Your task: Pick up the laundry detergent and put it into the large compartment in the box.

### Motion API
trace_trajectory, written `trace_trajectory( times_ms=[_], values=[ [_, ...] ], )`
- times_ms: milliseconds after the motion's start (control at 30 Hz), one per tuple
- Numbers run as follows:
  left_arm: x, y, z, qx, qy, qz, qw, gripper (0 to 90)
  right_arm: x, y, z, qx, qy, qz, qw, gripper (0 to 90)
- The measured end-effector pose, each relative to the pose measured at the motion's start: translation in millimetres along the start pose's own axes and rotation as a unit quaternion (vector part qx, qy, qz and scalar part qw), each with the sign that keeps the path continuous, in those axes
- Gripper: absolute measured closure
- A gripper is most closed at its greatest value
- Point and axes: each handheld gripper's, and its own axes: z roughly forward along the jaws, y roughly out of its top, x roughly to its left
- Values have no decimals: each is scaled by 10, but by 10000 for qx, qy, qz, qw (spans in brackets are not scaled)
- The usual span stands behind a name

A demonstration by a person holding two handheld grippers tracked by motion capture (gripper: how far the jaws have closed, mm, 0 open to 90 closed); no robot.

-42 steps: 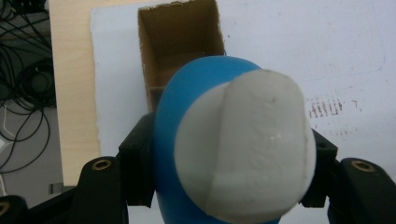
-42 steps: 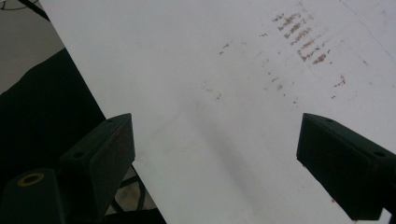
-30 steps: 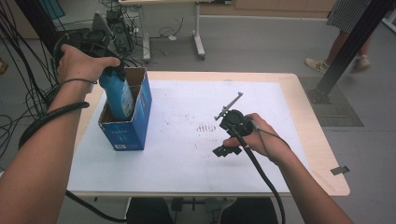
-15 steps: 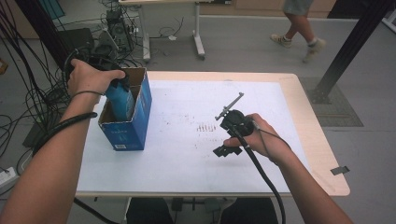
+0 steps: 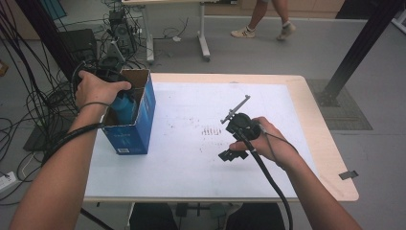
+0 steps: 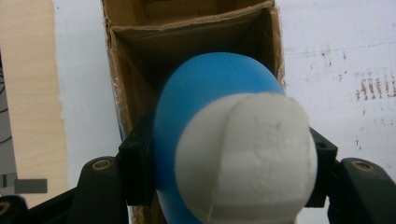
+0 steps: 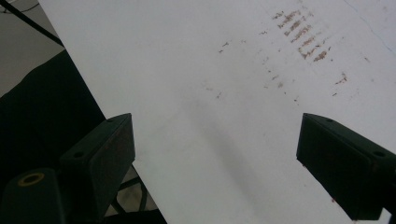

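A blue bottle (image 6: pixel 210 88) with a white cap (image 6: pixel 245 158) is clamped between the jaws of my left gripper (image 6: pixel 229 151), cap end toward the camera. The bottle's (image 5: pixel 125 106) lower part is inside an open blue cardboard box (image 5: pixel 136 132) standing at the table's left side, and my left hand (image 5: pixel 95 88) covers the gripper there. My right gripper (image 5: pixel 231 152) rests low over the middle of the white table top (image 5: pixel 191 158), held in my right hand. Its jaws stand wide apart with only the white surface (image 7: pixel 210 116) between them.
Brown smudges (image 5: pixel 210 130) mark the table's middle. Cables and equipment (image 5: pixel 115 28) crowd the floor behind the box, with another desk's legs (image 5: pixel 203 38) beyond. A person's feet (image 5: pixel 263 29) pass at the back. A black post (image 5: pixel 354 52) stands at the right.
My left hand has sunk and the bottle has gone deeper into the box. The right hand has stayed put. The person at the back has walked from right toward the left.
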Motion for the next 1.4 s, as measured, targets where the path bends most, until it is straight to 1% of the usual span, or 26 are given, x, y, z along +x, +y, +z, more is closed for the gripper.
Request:
trace_trajectory(
  times_ms=[133,433,467,500,567,867,1033,1167,1400],
  values=[
    [2,-15,64,46,11,-8,10000,377,3,-2,1,-4,12,38,10000,110],
    [22,-56,202,156,-27,-44,9999,377,-5,-8,2,-9,5,9,10000,111],
    [25,-59,216,172,-30,-49,9998,377,0,-7,2,-11,12,38,10000,111],
    [25,-63,232,174,-35,-69,9998,377,-5,-9,2,-16,6,4,10000,111],
    [29,-68,255,185,-32,-81,9998,377,1,-9,2,-10,18,47,10000,110],
    [36,-97,362,283,-7,-61,9996,377,-7,-20,2,-5,17,57,10000,110],
    [26,-98,364,275,1,-20,9996,377,-10,-21,8,-6,20,70,10000,110],
    [37,-102,377,241,-11,-71,9997,377,-12,-20,16,-10,29,74,10000,111],
    [38,-103,378,230,-15,-78,9997,377,-14,-17,22,1,39,72,10000,112]
  ],
)
